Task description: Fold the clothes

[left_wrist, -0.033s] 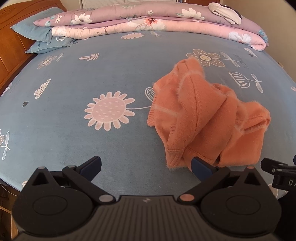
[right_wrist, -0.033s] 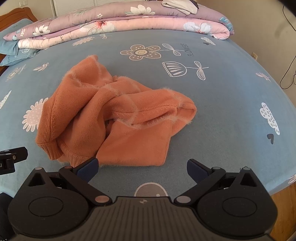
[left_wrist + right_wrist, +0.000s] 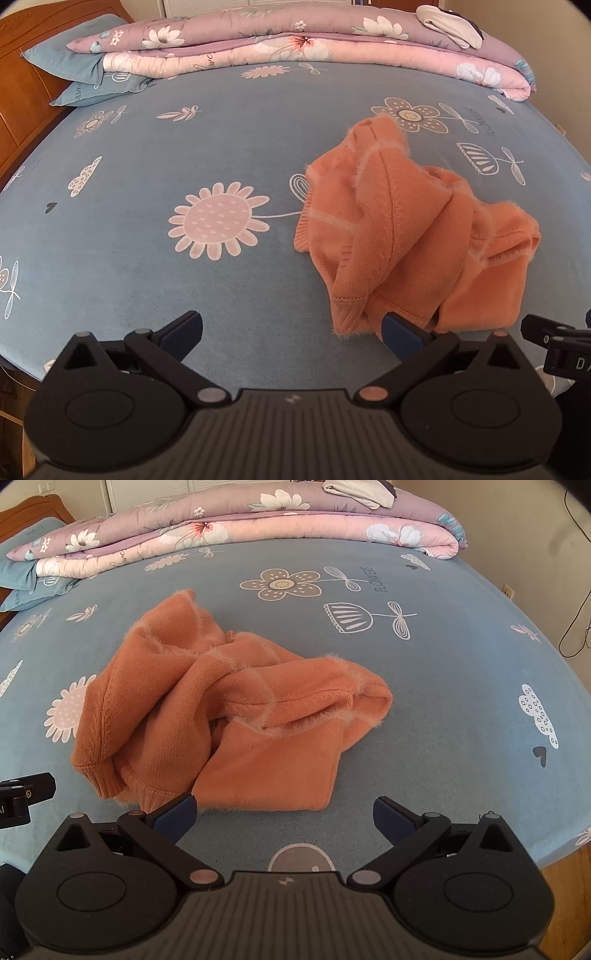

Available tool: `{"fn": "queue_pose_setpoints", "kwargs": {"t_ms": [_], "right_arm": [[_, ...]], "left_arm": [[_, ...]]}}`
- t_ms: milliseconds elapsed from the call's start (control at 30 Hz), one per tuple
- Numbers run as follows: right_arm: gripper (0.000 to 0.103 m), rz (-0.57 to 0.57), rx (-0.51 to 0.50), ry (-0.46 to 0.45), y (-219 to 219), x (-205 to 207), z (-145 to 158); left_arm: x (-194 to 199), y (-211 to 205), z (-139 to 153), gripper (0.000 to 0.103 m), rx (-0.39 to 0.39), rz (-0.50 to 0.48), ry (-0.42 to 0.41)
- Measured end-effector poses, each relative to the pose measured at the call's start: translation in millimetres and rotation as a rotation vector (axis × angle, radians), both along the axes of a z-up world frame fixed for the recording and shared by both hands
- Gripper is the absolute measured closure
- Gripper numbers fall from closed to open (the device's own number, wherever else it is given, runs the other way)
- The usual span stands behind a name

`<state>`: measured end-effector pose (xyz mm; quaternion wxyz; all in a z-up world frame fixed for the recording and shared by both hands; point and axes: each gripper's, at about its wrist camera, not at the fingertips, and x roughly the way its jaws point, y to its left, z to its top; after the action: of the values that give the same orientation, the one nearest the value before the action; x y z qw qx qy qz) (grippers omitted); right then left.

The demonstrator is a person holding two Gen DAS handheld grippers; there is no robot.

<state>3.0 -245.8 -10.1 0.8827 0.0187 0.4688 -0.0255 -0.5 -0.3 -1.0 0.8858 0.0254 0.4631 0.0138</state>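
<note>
Orange sweater [image 3: 413, 236] lying crumpled on blue bedsheet [image 3: 184, 155]. L gripper [image 3: 291, 332] & R gripper [image 3: 284, 812] hovering near it, both w/ jaws spread, gripping nothing.

Your bed [image 3: 155, 280] wears a blue sheet printed with flowers, clouds and hearts. On it, toward the near edge, you have a crumpled orange sweater [image 3: 413, 243] lying in a heap, folds piled over each other. Along the far side a folded pink floral quilt [image 3: 295, 48] stretches across the bed, with a pale cloth [image 3: 448, 24] on top at its right end. Blue pillows [image 3: 74, 72] sit at the far left, tucked against the quilt
</note>
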Motion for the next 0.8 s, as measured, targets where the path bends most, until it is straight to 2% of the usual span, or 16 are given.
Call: {"fn": "queue_pose_setpoints", "kwargs": {"t_ms": [800], "right_arm": [[0.000,0.005,-0.004,-0.009,1,-6,7]], "left_arm": [[-6,3,3,0.000,-0.004,0.008,-0.002]]}}
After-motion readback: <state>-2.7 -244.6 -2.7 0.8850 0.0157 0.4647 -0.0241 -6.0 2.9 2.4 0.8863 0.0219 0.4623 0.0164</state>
